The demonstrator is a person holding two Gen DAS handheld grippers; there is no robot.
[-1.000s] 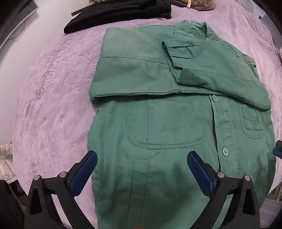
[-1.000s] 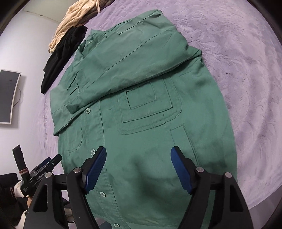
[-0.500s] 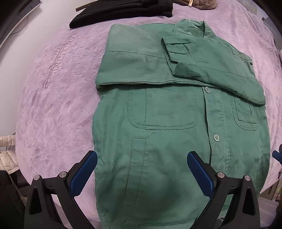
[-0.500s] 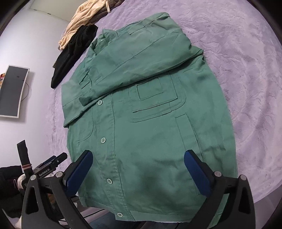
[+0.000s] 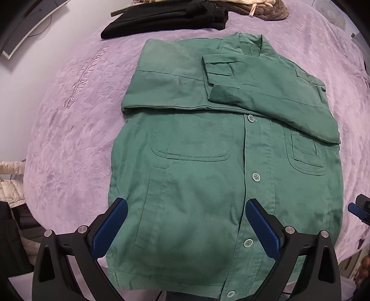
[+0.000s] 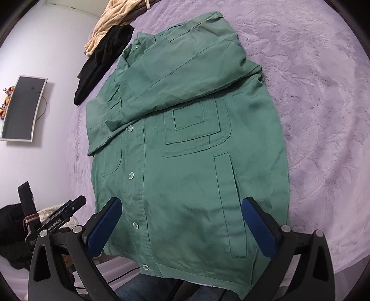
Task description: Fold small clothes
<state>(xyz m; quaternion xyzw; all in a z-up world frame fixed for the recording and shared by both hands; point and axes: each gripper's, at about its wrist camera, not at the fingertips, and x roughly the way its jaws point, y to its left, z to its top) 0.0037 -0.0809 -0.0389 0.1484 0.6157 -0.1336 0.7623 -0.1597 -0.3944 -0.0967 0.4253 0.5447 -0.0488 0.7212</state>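
Green cotton-twill jacket lies flat, front up and buttoned, on the purple plush bed cover, w/ both sleeves already folded across the chest and the hem hanging near the bed edge closest to me.

Going left to right: my left hand-held gripper hovers over the hem's left part, jaws wide apart, nothing between the pads, not touching cloth. Mid-panel is the button placket, w/ patch pockets either side. My right hand-held gripper sits above the hem's right part; its jaws have just been opening and now stand fully released, empty too.

Handling, as I judge it: fabric looks mid-weight, soft but w/ some body, so it should hold a crease and not slide much on the plush. Not fragile. Stiffer spots are the placket, pocket seams and hem band; those give a firm bite. Best hold prob. is the two bottom hem corners, one per gripper, pinching the hem band thru both layers, then lift and carry toward the collar. Risk: grabbing only the top layer, or the folded sleeves shifting.

Black clothes and a beige garment lie beyond the collar, well apart.
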